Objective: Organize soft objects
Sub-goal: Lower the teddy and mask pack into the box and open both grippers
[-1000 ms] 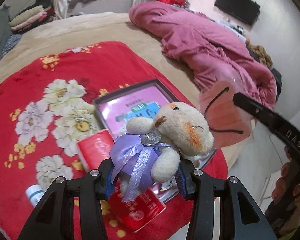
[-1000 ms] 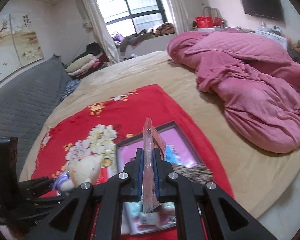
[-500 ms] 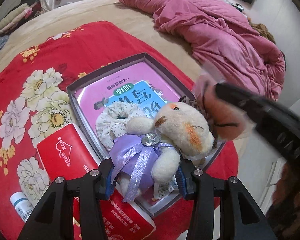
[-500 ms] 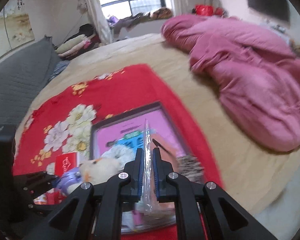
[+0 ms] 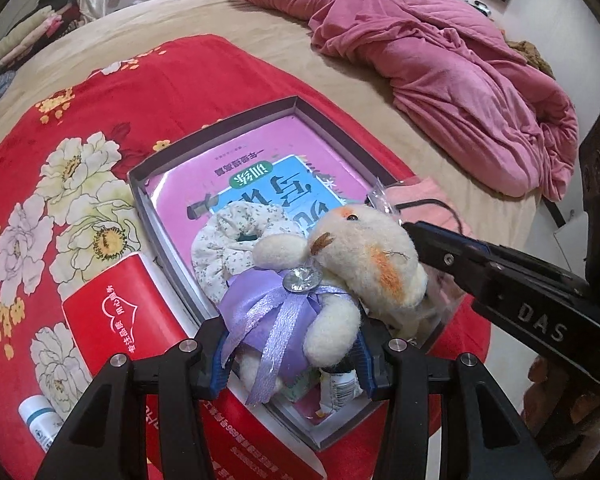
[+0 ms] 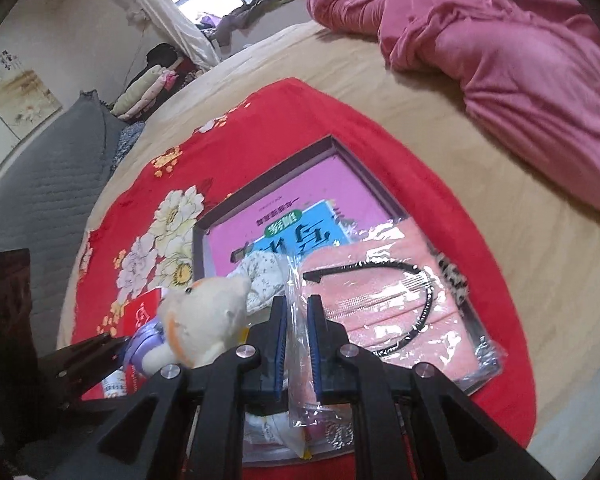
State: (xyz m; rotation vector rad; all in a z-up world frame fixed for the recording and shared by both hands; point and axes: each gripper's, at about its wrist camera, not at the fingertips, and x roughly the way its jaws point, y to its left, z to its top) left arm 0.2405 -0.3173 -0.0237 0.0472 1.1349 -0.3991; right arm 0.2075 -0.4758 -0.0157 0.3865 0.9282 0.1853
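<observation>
A: Left gripper (image 5: 292, 350)?
B: Clamped on the plush toy (image 5: 340, 264), fingers (image 5: 220, 354) pressing its purple-ribboned body from both sides. Held over the near end of the shallow box (image 5: 172, 160), above a floral scrunchie (image 5: 236, 236).

A: Right gripper (image 6: 297, 344)?
B: Narrow, pinching the clear edge of a plastic packet (image 6: 384, 304) with pink cloth and a black headband inside. Lying flat across the right side of the box, covering part of the pink book (image 6: 300, 196).

A: Around the box?
B: Red flowered blanket (image 5: 100, 92) on the bed, a red pack (image 5: 128, 320) just beside the left wall, a small white bottle (image 5: 40, 420) near it. Pink quilt (image 6: 520, 40) heaped well apart.
</observation>
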